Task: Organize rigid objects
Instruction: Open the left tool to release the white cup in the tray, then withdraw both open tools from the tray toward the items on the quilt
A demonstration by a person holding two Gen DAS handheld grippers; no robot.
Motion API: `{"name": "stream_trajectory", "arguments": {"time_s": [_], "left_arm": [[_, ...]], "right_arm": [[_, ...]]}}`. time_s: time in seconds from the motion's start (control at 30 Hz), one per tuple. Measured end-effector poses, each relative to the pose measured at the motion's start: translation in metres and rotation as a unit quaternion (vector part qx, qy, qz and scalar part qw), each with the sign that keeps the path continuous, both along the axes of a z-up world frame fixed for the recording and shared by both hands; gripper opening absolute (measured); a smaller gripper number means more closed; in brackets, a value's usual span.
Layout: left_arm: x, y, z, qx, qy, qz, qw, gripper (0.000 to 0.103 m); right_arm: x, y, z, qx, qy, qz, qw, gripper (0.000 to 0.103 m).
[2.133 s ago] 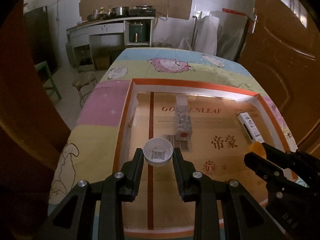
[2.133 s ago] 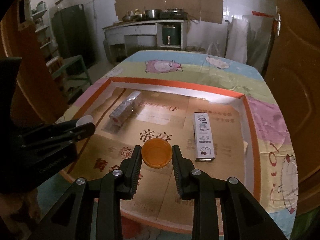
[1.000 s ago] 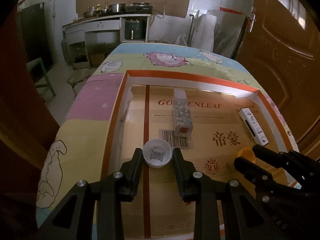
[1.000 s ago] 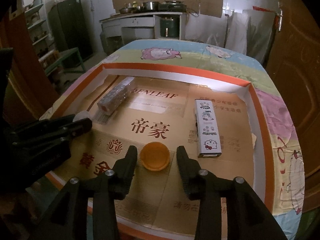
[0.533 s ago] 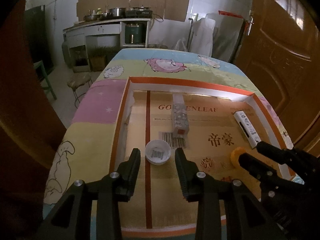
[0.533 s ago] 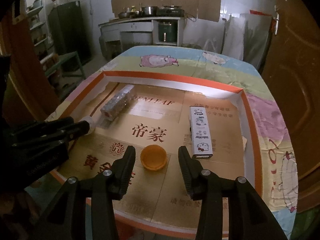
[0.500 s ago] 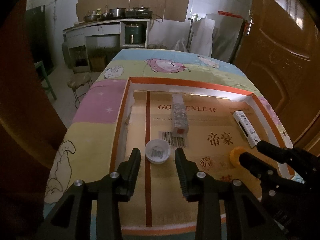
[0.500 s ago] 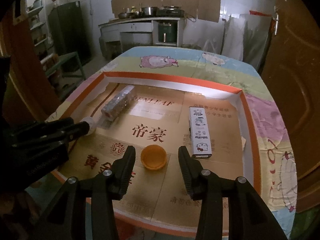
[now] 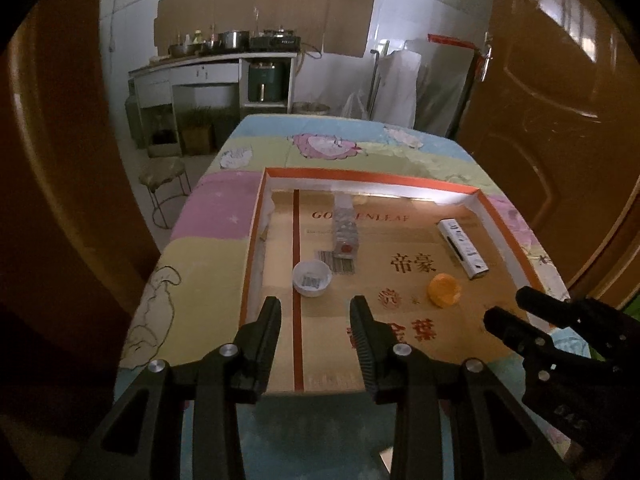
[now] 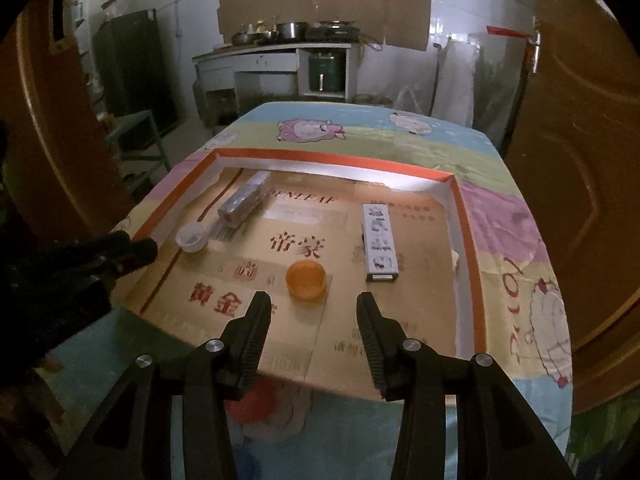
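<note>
Both tools let go, pulled back: left tool (image 9: 315, 314) open, white cup (image 9: 311, 278) just ahead; right tool (image 10: 313, 310) open behind orange cup (image 10: 306, 280).

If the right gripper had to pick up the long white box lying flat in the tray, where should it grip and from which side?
Probably across the narrow width of the white box, near its middle, coming down from above. It lies flat on the cardboard tray with its long sides free; the orange cup sits apart to its left. The right gripper has open jaws.
</note>
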State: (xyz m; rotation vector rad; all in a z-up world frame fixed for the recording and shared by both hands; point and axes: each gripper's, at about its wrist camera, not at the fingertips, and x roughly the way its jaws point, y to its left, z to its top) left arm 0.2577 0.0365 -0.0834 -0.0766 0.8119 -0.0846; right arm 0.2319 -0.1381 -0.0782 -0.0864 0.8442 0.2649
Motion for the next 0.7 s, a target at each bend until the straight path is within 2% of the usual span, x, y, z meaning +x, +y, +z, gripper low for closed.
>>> {"name": "stream_trajectory", "arguments": {"time_s": [0.3, 0.7], "left_arm": [[-0.036, -0.004, 0.014, 0.011, -0.01, -0.006, 0.9999, 0.036], [-0.078, -0.002, 0.03, 0.005, -0.028, -0.009, 0.9995, 0.036]], "right_arm": [[-0.036, -0.007, 0.012, 0.005, -0.007, -0.011, 1.0, 0.046], [-0.078, -0.011, 0.029, 0.008, -0.021, -0.019, 1.0, 0.046]]}}
